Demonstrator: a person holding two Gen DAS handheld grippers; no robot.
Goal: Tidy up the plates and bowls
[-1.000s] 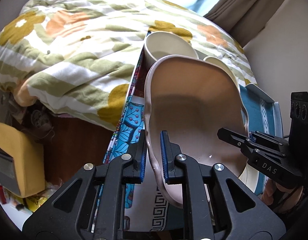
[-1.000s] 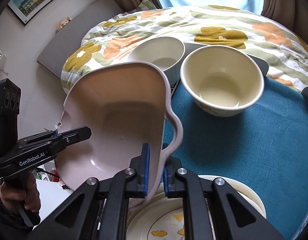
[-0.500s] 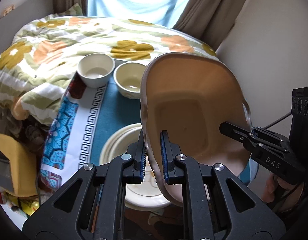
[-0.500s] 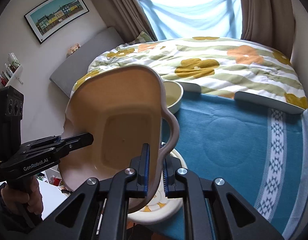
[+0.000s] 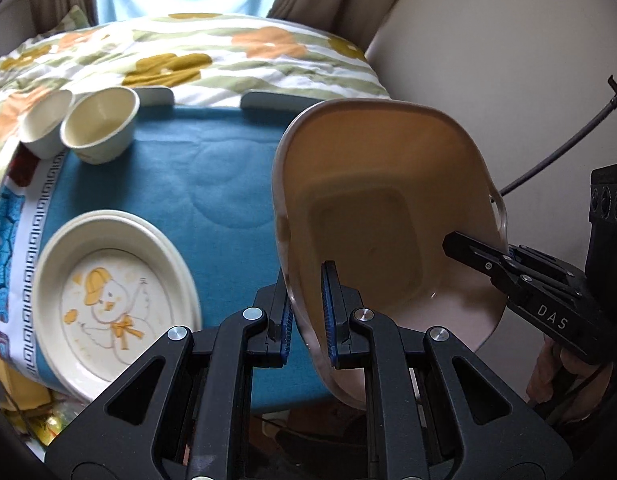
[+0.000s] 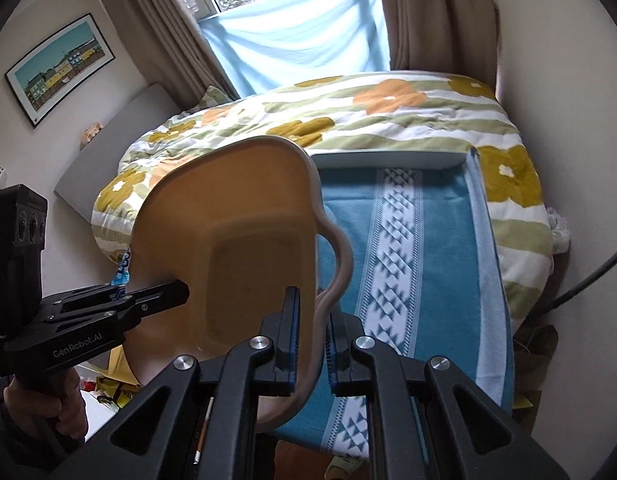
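Observation:
A deep pinkish-beige dish with handles (image 5: 380, 216) hangs tilted above the right part of the blue-clothed table (image 5: 212, 176). My left gripper (image 5: 308, 308) is shut on its near left rim. My right gripper (image 5: 476, 254) is clamped on the opposite rim. The right wrist view shows the same dish (image 6: 236, 248) with my right gripper (image 6: 312, 340) shut on the rim by its handle and my left gripper (image 6: 160, 292) gripping the far side. A stack of cream plates (image 5: 108, 292) with a duck picture lies at the table's left front. Two cream bowls (image 5: 98, 126) (image 5: 44, 120) stand at the back left.
A flowered quilt (image 6: 388, 120) lies on the bed behind the table. A wall (image 5: 508, 60) stands close on the right, with a dark cable (image 5: 556, 152) along it. A hand (image 6: 48, 396) holds the left gripper's handle. The blue patterned cloth (image 6: 408, 260) covers the table's right end.
Both grippers carried the dish rightward across the table, away from the bowls. The bowls and plates slid to the left in the left wrist view and left the right wrist view.

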